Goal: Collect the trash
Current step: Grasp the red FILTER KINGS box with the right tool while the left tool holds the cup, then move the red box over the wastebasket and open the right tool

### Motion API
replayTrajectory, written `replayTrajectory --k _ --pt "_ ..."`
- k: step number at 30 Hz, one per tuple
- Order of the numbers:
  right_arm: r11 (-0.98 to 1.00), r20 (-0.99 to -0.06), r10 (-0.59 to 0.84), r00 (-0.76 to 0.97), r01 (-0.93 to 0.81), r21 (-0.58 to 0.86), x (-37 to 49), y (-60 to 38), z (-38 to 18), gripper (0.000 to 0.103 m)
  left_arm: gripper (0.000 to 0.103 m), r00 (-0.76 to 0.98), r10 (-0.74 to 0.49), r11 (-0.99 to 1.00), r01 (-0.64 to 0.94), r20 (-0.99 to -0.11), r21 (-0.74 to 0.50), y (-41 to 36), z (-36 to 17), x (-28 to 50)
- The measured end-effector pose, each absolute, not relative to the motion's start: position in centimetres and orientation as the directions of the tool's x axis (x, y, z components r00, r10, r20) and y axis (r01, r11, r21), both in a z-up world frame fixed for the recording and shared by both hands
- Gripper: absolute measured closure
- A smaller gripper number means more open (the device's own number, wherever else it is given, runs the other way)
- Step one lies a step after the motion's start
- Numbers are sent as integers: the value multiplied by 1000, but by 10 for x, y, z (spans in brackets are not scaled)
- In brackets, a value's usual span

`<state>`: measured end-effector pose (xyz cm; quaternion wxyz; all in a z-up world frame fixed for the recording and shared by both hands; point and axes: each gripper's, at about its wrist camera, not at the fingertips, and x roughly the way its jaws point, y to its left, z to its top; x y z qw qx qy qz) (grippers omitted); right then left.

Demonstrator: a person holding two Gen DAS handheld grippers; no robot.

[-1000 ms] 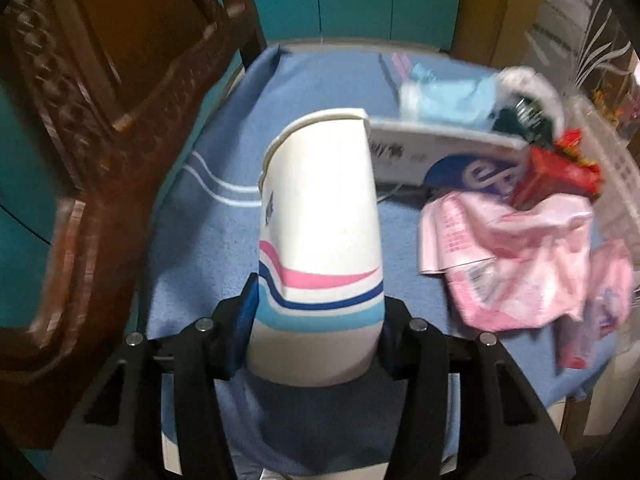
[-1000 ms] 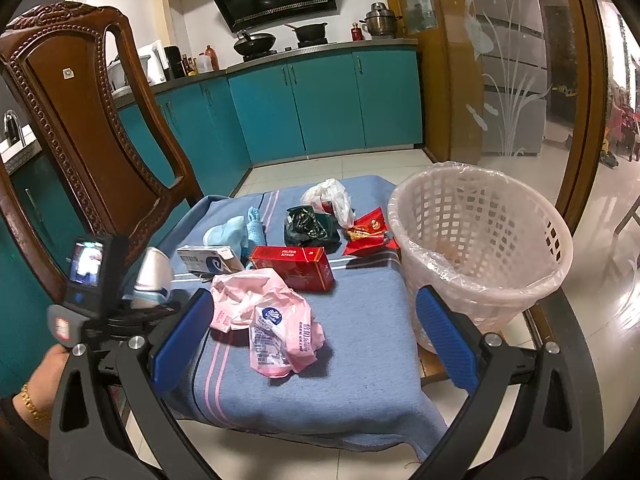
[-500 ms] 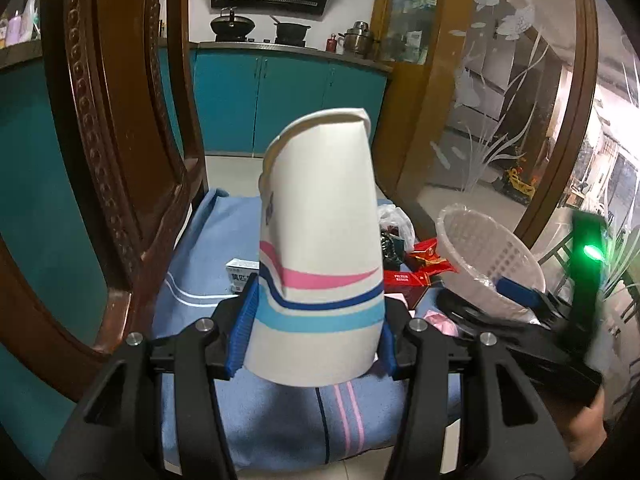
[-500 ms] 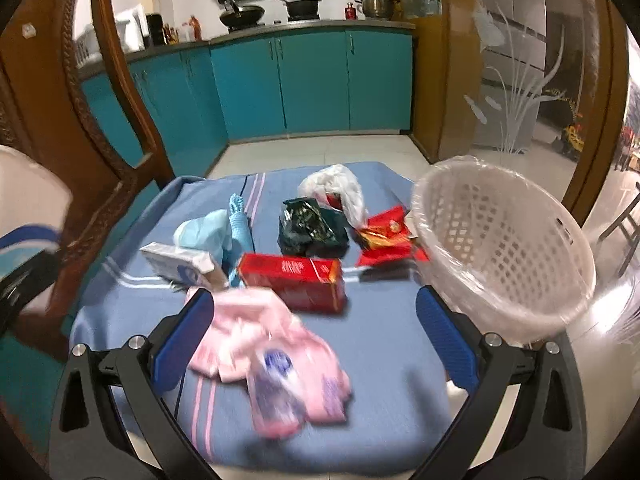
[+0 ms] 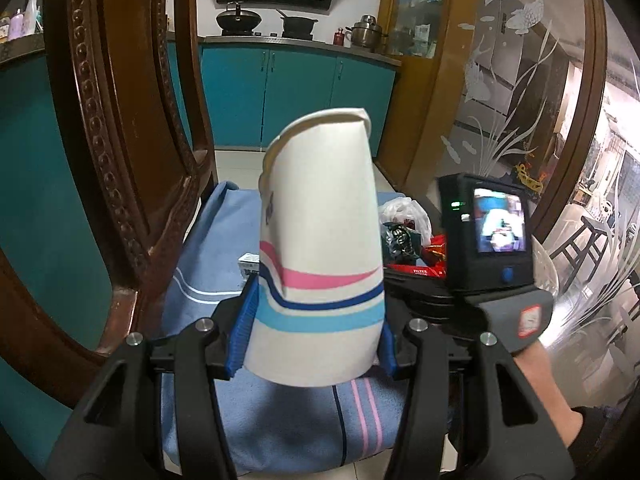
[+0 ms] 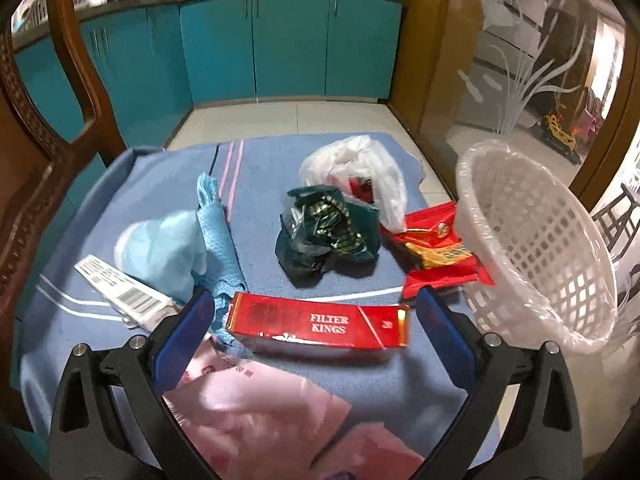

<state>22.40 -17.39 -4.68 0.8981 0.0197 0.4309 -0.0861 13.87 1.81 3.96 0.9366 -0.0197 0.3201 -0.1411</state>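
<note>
**Cup clamped on the left, right tongs spread over the red carton**

The left tongs [image 5: 314, 340] are clamped on a crumpled paper cup [image 5: 320, 256], rim up, lifted above the blue cloth [image 5: 224, 240]; the right tongs [image 6: 312, 328] stand wide apart, 1 blue pad on either side of the red carton [image 6: 318, 326] marked FILTER KINGS, neither pad touching it; the carton lies flat on the blue cloth; a pink plastic bag [image 6: 256, 404] lies just in front of it; a dark green wrapper [image 6: 326, 232], a white plastic bag [image 6: 360, 168] and a red snack packet [image 6: 438, 248] sit behind; the white lattice basket [image 6: 560, 248] stands at the right edge, tilted, lined with clear film; a light-blue rag [image 6: 216, 236] and a small white box [image 6: 120, 288] lie left.
</note>
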Motion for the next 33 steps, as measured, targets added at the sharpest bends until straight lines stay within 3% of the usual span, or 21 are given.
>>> replayTrajectory --k 5,12,15,33 --pt "987 -728 -115 675 157 -9 206 -185 -31 15 52 754 -271 961 249 -599 -122 27 35 130" --pt "990 -532 28 846 51 133 114 -221 50 15 52 753 -277 960 249 -596 -131 27 38 129" --pt "990 -496 56 867 15 138 87 -230 62 15 52 740 -290 956 253 -606 -148 26 36 129" --pt "991 -526 82 847 -11 136 85 -234 50 15 52 723 -258 964 241 -641 -117 18 22 132"
